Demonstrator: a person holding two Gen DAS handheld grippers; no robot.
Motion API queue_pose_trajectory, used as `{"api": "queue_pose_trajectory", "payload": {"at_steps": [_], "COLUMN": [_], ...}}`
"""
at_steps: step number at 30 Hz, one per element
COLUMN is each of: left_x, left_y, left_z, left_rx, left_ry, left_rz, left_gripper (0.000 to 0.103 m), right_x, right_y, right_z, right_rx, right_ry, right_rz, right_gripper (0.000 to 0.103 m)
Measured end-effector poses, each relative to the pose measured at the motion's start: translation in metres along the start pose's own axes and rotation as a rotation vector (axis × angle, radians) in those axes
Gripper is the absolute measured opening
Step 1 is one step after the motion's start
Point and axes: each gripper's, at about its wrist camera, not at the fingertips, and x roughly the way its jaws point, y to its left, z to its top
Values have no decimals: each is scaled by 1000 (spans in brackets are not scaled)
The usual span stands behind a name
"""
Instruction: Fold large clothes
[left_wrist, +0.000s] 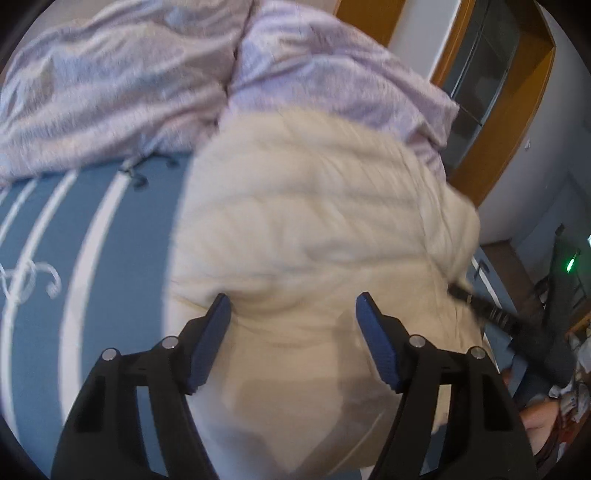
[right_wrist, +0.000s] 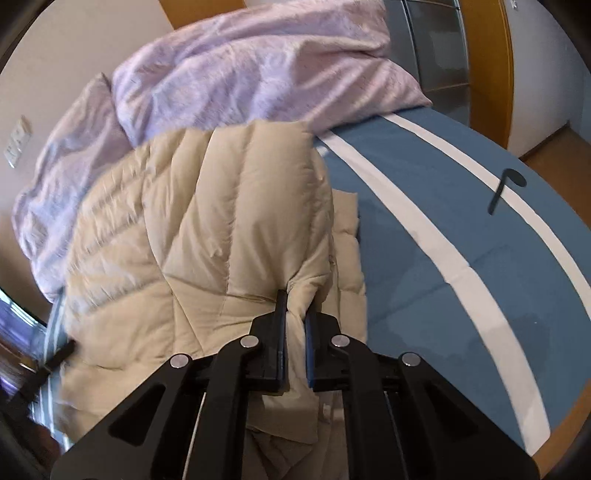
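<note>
A cream quilted down jacket (left_wrist: 314, 221) lies on a blue bed sheet with white stripes (left_wrist: 110, 258). My left gripper (left_wrist: 293, 301) is open, its blue-padded fingers just above the jacket's near part, holding nothing. In the right wrist view the jacket (right_wrist: 184, 240) is partly folded over itself. My right gripper (right_wrist: 295, 306) is shut on a pinched fold of the jacket's right edge. The other gripper shows as a dark blurred shape at the jacket's right side in the left wrist view (left_wrist: 491, 314).
A crumpled pink duvet (left_wrist: 129, 81) lies at the far end of the bed, also in the right wrist view (right_wrist: 240, 74). A wooden-framed door (left_wrist: 487, 92) stands to the right. The blue sheet (right_wrist: 461, 240) extends right of the jacket.
</note>
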Motion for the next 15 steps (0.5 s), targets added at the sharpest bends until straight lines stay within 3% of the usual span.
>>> {"api": "queue_pose_trajectory", "payload": {"at_steps": [3, 7, 11, 12, 14, 15], "left_x": [-4, 4, 21, 23, 29, 31], "left_y": [-2, -17, -29, -29, -33, -34], "left_z": [19, 40, 51, 51, 55, 57], "left_rx": [36, 151, 245, 256, 281, 289], "left_ry": [-21, -43, -37, -34, -33, -35], "left_rz": [45, 148, 201, 206, 213, 215], "left_gripper": [70, 70, 71, 71, 71, 71], "right_x": [7, 19, 21, 16, 2, -11], "right_y": [-4, -4, -6, -7, -12, -14], "right_z": [-1, -4, -5, -5, -1, 3], "right_rx": [-17, -57, -91, -91, -66, -57], "right_ry": [21, 55, 60, 52, 23, -16], "right_rz": [-11, -40, -32, -25, -12, -7], "right_gripper": [8, 8, 9, 10, 27, 29]}}
